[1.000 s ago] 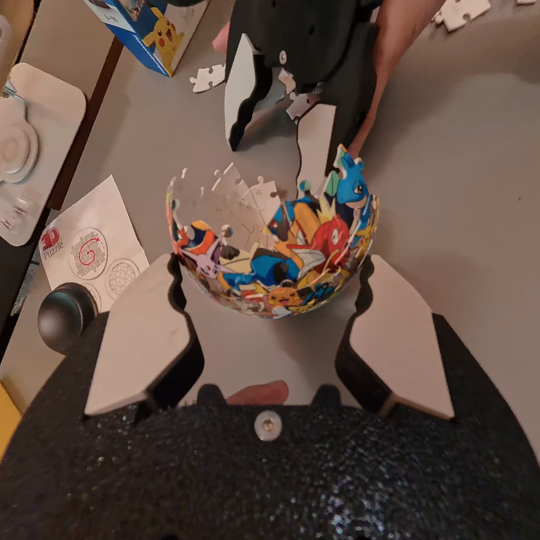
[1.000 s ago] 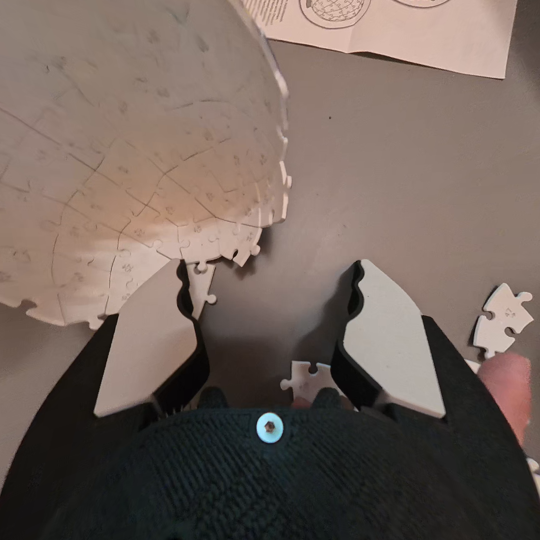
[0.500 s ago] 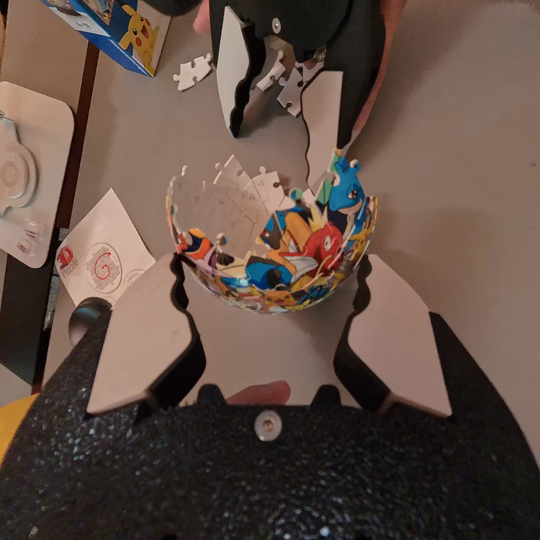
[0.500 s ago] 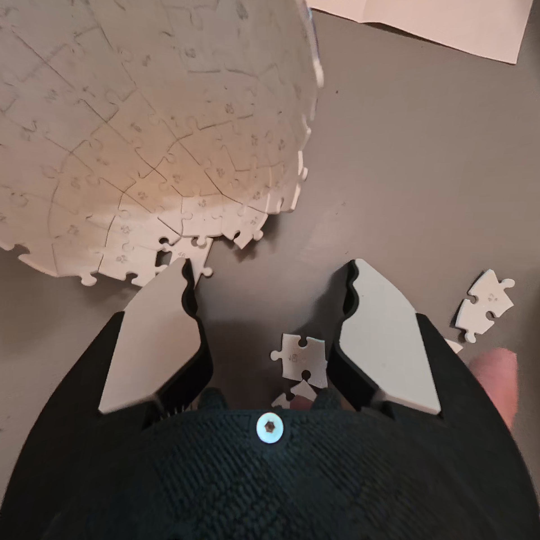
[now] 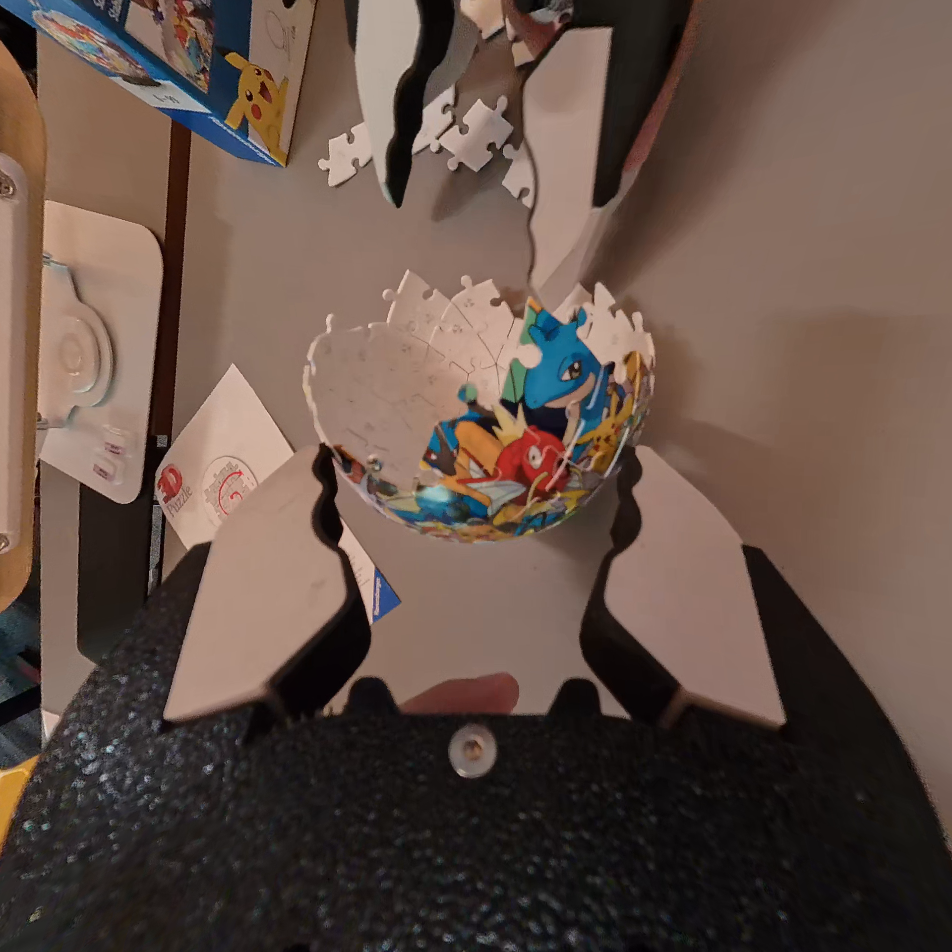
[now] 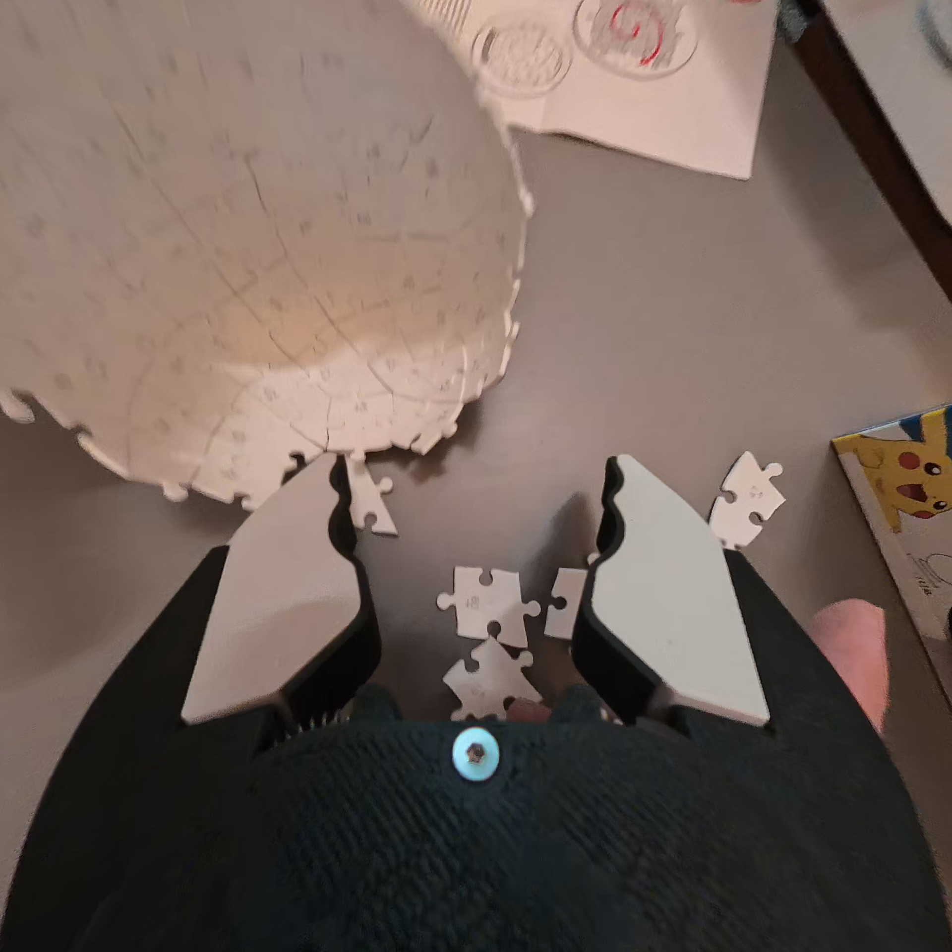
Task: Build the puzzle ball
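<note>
A half-built puzzle ball (image 5: 479,412) forms an open bowl, white inside and with colourful cartoon creatures outside. My left gripper (image 5: 474,458) has its jaws set wide, with both fingertips pressed against the bowl's lower sides. In the right wrist view the bowl's white inside (image 6: 247,247) fills the upper left, blurred. My right gripper (image 6: 474,463) is open and empty; its left fingertip touches the rim beside a white piece (image 6: 368,499) hanging there. It also shows in the left wrist view (image 5: 466,237) behind the bowl. Loose white pieces (image 6: 484,602) lie on the grey table under it.
The blue puzzle box (image 5: 206,77) stands at the back left and shows in the right wrist view (image 6: 901,515). A paper leaflet (image 5: 216,463) lies left of the bowl. White plastic packaging (image 5: 92,350) sits past the table's brown edge (image 5: 175,257). More loose pieces (image 5: 474,134) lie behind the bowl.
The bowl has stayed between my left fingertips while the table shifted beneath it, and it has turned so the blue creature faces me more. The right gripper has drawn back, showing more loose pieces.
</note>
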The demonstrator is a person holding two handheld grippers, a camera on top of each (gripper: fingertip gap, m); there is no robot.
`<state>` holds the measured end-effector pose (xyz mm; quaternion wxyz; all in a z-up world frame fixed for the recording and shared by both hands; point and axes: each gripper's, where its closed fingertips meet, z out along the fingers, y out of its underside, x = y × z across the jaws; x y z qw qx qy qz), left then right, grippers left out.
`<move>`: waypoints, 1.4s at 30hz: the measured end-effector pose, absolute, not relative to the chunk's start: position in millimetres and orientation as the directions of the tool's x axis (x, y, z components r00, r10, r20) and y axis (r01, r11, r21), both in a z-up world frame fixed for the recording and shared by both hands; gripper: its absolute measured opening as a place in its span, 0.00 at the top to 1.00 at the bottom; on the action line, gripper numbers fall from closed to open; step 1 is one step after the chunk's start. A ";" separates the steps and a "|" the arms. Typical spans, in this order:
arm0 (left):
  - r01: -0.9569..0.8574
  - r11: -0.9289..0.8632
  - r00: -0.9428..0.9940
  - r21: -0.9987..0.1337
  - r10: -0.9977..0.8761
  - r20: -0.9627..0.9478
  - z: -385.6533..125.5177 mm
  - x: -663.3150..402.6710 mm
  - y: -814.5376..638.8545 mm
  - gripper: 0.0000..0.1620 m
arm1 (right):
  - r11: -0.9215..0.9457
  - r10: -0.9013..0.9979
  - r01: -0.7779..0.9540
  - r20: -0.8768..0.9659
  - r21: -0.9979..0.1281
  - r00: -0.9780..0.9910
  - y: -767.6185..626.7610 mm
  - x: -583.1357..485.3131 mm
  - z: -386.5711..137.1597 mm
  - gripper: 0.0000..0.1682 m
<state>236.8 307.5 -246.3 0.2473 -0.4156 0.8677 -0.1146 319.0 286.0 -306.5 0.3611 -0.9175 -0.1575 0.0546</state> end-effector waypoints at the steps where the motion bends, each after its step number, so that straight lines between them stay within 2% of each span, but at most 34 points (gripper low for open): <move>1: -0.663 0.627 -0.531 -0.408 -0.779 -0.334 -246.2 237.6 306.7 0.36 | -0.682 0.299 0.215 0.002 -0.699 0.954 291.3 319.8 -303.5 0.46; 3: -0.667 0.622 -0.527 -0.410 -0.783 -0.331 -246.6 238.2 306.1 0.36 | -0.688 0.267 0.176 -0.020 -0.704 0.964 297.1 319.1 -305.1 0.46; 10: -0.672 0.616 -0.516 -0.411 -0.787 -0.337 -246.7 238.0 305.9 0.37 | -0.739 0.249 0.216 0.039 -0.639 0.968 294.6 326.0 -321.6 0.43; 14: -0.677 0.573 -0.474 -0.461 -0.819 -0.322 -242.6 242.2 304.4 0.36 | -0.757 0.239 0.188 0.003 -0.626 0.971 291.7 326.0 -327.2 0.44; 17: -0.689 0.506 -0.454 -0.518 -0.859 -0.236 -244.1 244.0 300.6 0.35 | -0.759 0.262 0.202 -0.006 -0.618 0.965 290.5 322.2 -329.8 0.47; 22: -0.713 0.456 -0.462 -0.532 -0.877 -0.132 -258.1 244.6 297.0 0.32 | -0.716 0.330 0.307 0.084 -0.627 0.940 295.9 312.4 -325.9 0.52; 28: -0.697 0.461 -0.453 -0.549 -0.877 -0.160 -257.6 240.4 298.1 0.33 | -0.699 0.361 0.351 0.116 -0.623 0.925 301.4 302.1 -324.6 0.57; 32: -0.709 0.476 -0.429 -0.520 -0.877 -0.218 -257.7 224.8 299.2 0.35 | -0.686 0.390 0.369 0.111 -0.627 0.914 304.1 290.5 -324.4 0.61; 38: -0.747 0.454 -0.376 -0.486 -0.891 -0.255 -258.9 197.6 298.7 0.40 | -0.655 0.446 0.443 0.159 -0.613 0.881 310.9 266.6 -323.0 0.53; 42: -0.750 0.408 -0.337 -0.521 -0.913 -0.230 -260.0 191.5 297.5 0.32 | -0.622 0.506 0.491 0.166 -0.610 0.847 309.7 251.5 -322.6 0.52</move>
